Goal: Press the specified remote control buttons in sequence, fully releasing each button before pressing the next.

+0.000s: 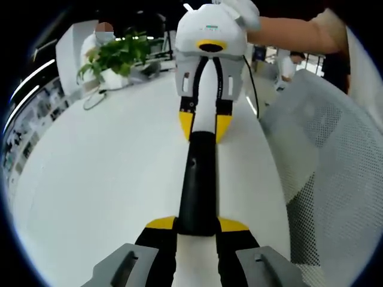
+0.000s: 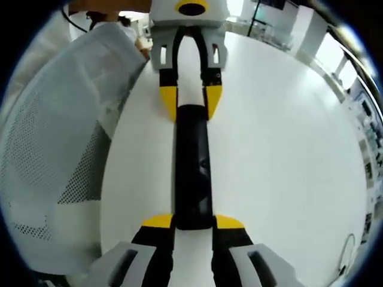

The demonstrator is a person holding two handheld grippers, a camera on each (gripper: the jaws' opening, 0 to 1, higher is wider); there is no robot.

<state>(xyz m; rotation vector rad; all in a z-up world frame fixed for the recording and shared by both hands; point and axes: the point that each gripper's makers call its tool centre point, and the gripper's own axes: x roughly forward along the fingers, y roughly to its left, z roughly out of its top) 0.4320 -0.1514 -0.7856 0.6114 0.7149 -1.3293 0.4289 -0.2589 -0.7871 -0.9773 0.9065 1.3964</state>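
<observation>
A: What is the left gripper [image 1: 197,226] doing?
B: In the left gripper view its yellow-tipped jaws rise from the bottom centre and are closed against the near end of the black remote control [image 1: 197,185], one tip on each side of it. The remote lies lengthwise up the middle of the frame on the white table [image 1: 108,179].

A: And the other end?
B: The right gripper [image 1: 204,124] comes down from the top centre of that view, and its two yellow tips pinch the far end of the remote. A gloved hand [image 1: 244,12] holds its body at the upper right, with a forearm running off to the right edge.

A: Does the right gripper view agree?
B: Yes. There the right gripper [image 2: 193,226] clamps the near end of the remote control [image 2: 193,173] at bottom centre, and the left gripper [image 2: 191,98] grips the far end at the top centre. The table [image 2: 287,149] spreads to the right.

A: Anything else?
B: A white mesh chair back [image 1: 335,167] fills the right of the left gripper view, and a potted plant [image 1: 116,57] stands on the table at the upper left. I cannot make out the buttons.
</observation>
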